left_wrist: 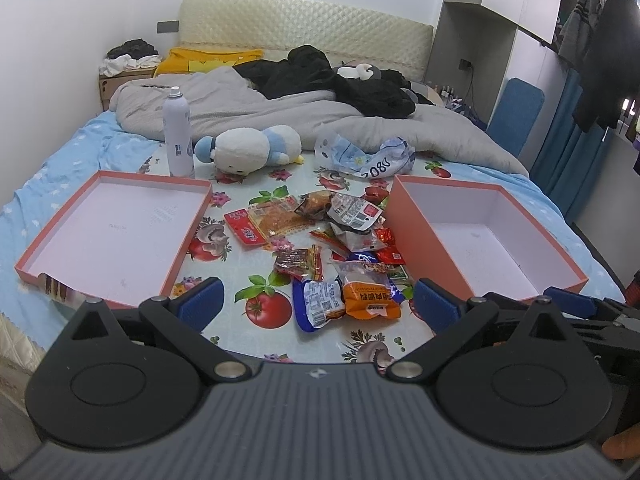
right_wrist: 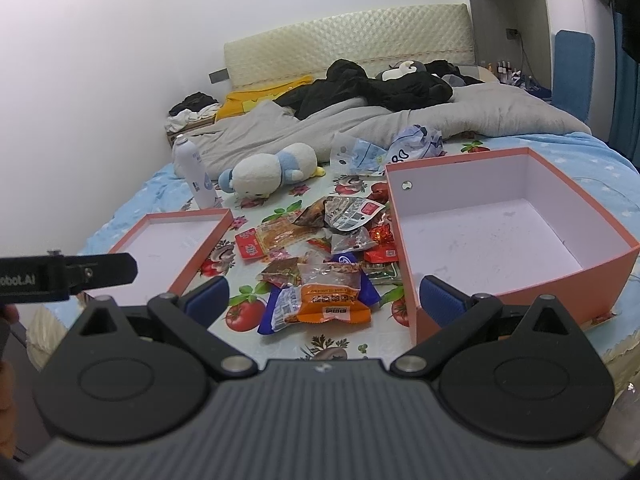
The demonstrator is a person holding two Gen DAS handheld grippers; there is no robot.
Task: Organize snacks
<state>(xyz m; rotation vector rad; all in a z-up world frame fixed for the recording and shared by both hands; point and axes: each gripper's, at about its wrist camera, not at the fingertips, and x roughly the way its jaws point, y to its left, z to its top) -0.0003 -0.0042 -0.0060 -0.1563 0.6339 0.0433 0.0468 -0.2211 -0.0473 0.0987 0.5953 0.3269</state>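
A pile of snack packets (left_wrist: 336,240) lies on a fruit-print cloth between a shallow orange lid (left_wrist: 116,236) on the left and a deeper orange box (left_wrist: 480,236) on the right; both are empty. The nearest packet is orange (left_wrist: 370,298), next to a blue one (left_wrist: 320,304). My left gripper (left_wrist: 316,306) is open and empty, hovering just short of the pile. My right gripper (right_wrist: 324,300) is open and empty, near the same orange packet (right_wrist: 332,300), its right finger by the box wall (right_wrist: 404,232). The lid shows in the right wrist view (right_wrist: 168,248).
A white plush toy (left_wrist: 252,152), a white spray bottle (left_wrist: 178,132) and crumpled plastic bags (left_wrist: 368,156) lie behind the pile. A grey duvet (left_wrist: 280,116) and dark clothes cover the far bed. The left gripper's body shows in the right wrist view (right_wrist: 68,276).
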